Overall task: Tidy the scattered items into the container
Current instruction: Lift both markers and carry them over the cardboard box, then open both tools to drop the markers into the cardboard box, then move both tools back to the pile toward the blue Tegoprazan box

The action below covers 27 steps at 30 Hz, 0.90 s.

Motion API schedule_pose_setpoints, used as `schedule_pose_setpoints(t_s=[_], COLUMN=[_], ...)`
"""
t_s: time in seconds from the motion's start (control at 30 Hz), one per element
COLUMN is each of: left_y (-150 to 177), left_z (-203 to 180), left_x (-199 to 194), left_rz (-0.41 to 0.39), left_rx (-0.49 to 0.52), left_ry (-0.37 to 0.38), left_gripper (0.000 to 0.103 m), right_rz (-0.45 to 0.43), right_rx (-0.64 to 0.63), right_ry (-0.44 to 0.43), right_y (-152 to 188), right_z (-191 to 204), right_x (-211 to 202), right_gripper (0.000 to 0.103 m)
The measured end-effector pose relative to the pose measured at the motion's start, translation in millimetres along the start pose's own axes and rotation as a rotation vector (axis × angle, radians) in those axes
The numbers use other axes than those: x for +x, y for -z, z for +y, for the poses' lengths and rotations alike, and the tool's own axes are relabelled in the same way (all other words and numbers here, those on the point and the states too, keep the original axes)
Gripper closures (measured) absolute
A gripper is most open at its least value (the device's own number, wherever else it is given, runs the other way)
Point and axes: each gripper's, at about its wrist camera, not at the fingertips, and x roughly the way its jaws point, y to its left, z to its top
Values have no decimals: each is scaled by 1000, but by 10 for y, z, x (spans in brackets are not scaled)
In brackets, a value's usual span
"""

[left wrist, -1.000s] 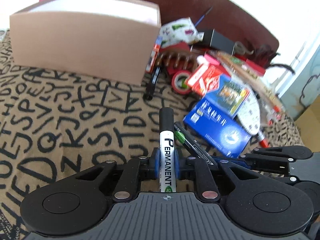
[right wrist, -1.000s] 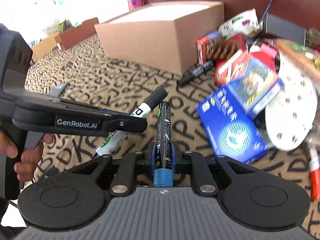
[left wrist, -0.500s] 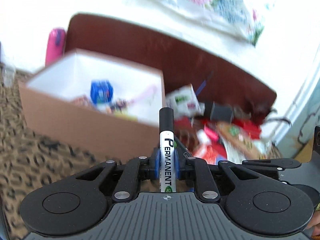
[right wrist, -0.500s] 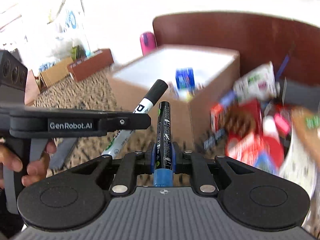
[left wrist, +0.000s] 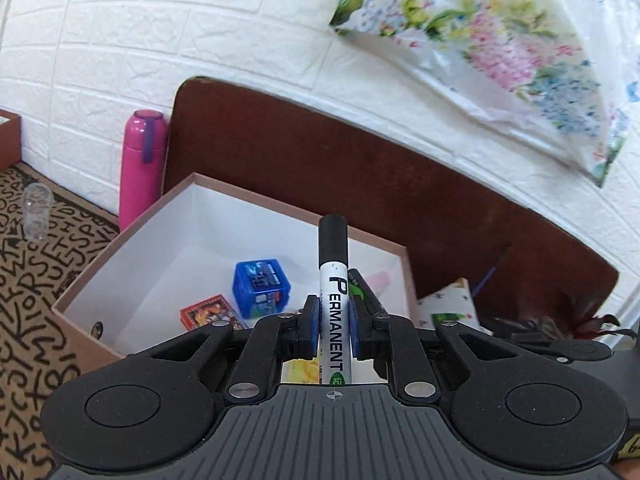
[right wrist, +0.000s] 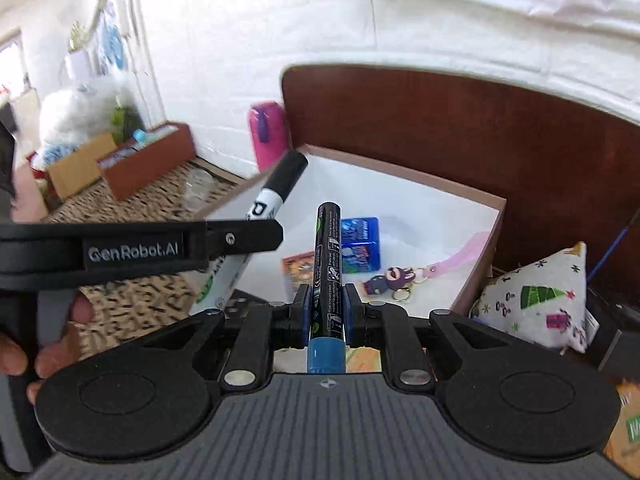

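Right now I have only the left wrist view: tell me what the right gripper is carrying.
Observer: The right gripper is shut on a black marker with a blue end, pointing over the open brown cardboard box.
Operator: Report what lies near it.
Observer: A purple figure keychain lies on the box floor, right of that marker.
Operator: Describe my gripper from there.
Observer: The left gripper's white permanent marker pokes its black cap over the box's left rim.

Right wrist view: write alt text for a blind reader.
The right gripper holds a black marker above an open cardboard box containing a blue box and keychain. The left gripper holds a white permanent marker.
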Motion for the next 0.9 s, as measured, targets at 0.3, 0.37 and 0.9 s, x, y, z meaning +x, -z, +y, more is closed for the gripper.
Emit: schedule_pose_setpoints(t_s=[0.3, 0.37, 0.9], left_y=[97, 97, 200], left_z=[306, 352, 320], left_x=[528, 580, 38], left_rz=[87, 93, -22], left_rx=[-51, -57, -143], left_ry=[-12, -12, -35], left_gripper=[91, 89, 1], right_rz=[95, 108, -41], right_rx=[16, 19, -35], right_ry=[31, 32, 110], right_y=[-3, 5, 66], right_z=[-114, -133, -165], right_x=[570, 643, 222], right_gripper=[85, 85, 9])
